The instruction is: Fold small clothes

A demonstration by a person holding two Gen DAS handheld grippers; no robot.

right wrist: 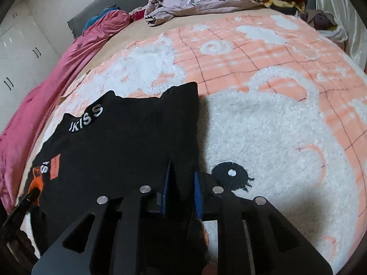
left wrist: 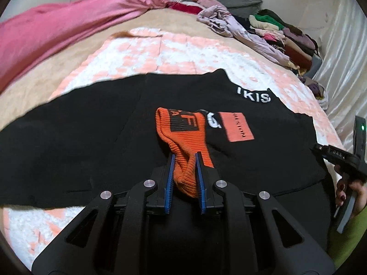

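The left gripper (left wrist: 184,158) has its blue-padded jaws clenched on a bunched orange ribbed knit cuff (left wrist: 183,137), which runs forward from between the jaws and lies on top of the black fleece garment with white embroidered lettering (left wrist: 91,137). Just ahead of the jaws and to their right, an orange rectangular patch (left wrist: 236,127) is sewn on the black cloth, and the white letters sit further ahead on the same side. The garment is spread flat across a fluffy pink-and-white blanket (left wrist: 183,50) on the bed, reaching well out to either side of the left jaws.

The right gripper (right wrist: 182,167) has its jaws closed on a fold of the same black garment (right wrist: 114,142) at its edge; the cloth fills the gap between the blue pads and spreads away ahead and to the left of them. To the right of these jaws the blanket (right wrist: 263,126) lies bare, with a small black embroidered shape (right wrist: 231,175) just beside the right pad.

In the left wrist view, far to the right of the jaws, a hand (left wrist: 351,190) with dark painted nails holds the other gripper's handle. Far beyond both jaws lie a crumpled pink satin cover (left wrist: 68,25) and a pile of mixed clothes (left wrist: 275,32).
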